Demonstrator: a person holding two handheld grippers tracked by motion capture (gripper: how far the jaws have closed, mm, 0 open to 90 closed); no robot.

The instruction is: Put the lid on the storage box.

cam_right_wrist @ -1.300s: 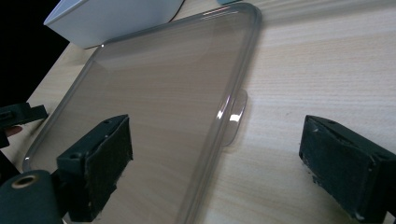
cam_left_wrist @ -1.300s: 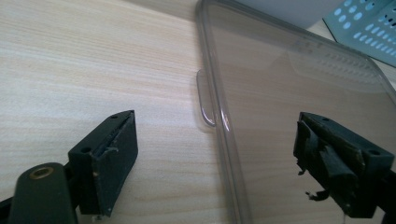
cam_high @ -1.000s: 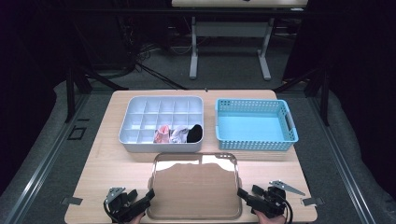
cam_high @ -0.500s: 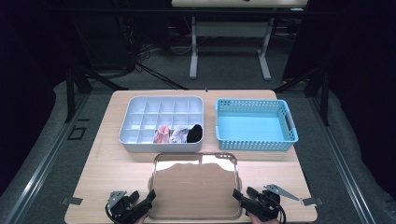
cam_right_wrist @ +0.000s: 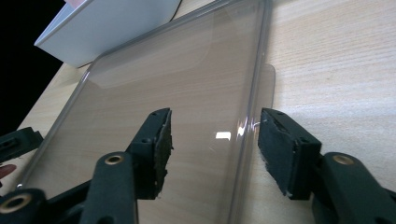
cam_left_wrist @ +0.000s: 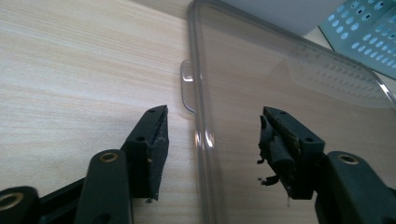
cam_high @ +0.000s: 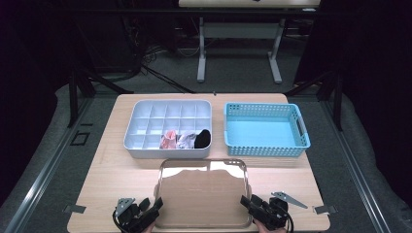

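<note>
I see a clear plastic lid (cam_high: 203,199) lying flat at the near middle of the wooden table (cam_high: 111,170), glossy, rectangular with rounded corners and a small tab on each side. Behind it stand a grey compartment tray (cam_high: 167,127) and a perforated blue basket (cam_high: 265,130). My left gripper (cam_high: 154,208) straddles the lid's left rim, my right gripper (cam_high: 247,203) its right rim; both have just been closing, jaws about half apart, pads seemingly not yet touching the plastic.

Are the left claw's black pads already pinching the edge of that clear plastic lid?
Apart. In the left gripper view the left gripper straddles the clear lid, wood showing between each pad and its rim.
</note>
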